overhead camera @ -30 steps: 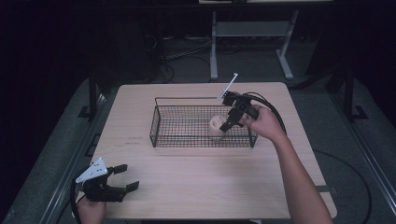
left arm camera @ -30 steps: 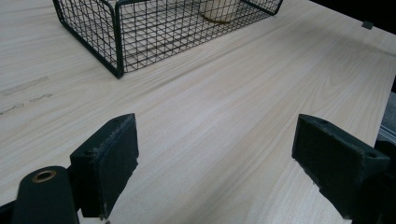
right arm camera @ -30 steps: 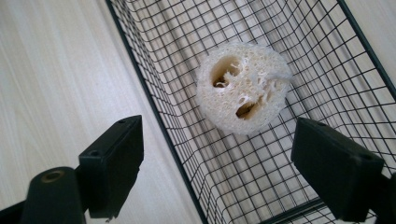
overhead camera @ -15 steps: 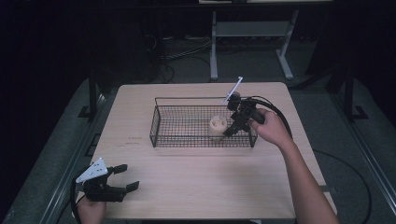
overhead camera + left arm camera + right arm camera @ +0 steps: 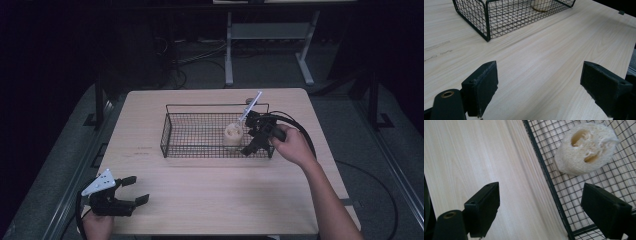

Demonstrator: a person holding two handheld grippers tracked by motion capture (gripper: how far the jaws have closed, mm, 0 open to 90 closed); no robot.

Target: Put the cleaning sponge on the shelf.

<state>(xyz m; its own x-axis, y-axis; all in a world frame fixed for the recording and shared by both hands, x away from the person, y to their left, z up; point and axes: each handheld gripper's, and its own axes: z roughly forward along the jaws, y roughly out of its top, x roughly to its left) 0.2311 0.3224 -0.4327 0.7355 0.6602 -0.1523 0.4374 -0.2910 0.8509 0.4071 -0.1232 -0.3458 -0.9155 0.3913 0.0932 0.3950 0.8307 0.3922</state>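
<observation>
At the near left corner of the counter (image 5: 215,200), the left tool (image 5: 136,190) rests low with its jaws wide apart, nothing between them. Farther in, toward the right edge, the right tool (image 5: 250,142) hangs over the right end of the wire basket (image 5: 172,131); its jaws have just been opening and stand apart, straddling the basket's rim wire, gripping nothing. Just beyond them, the loofah sponge (image 5: 584,148) lies on the basket floor near that right end, clear of both pads.
</observation>
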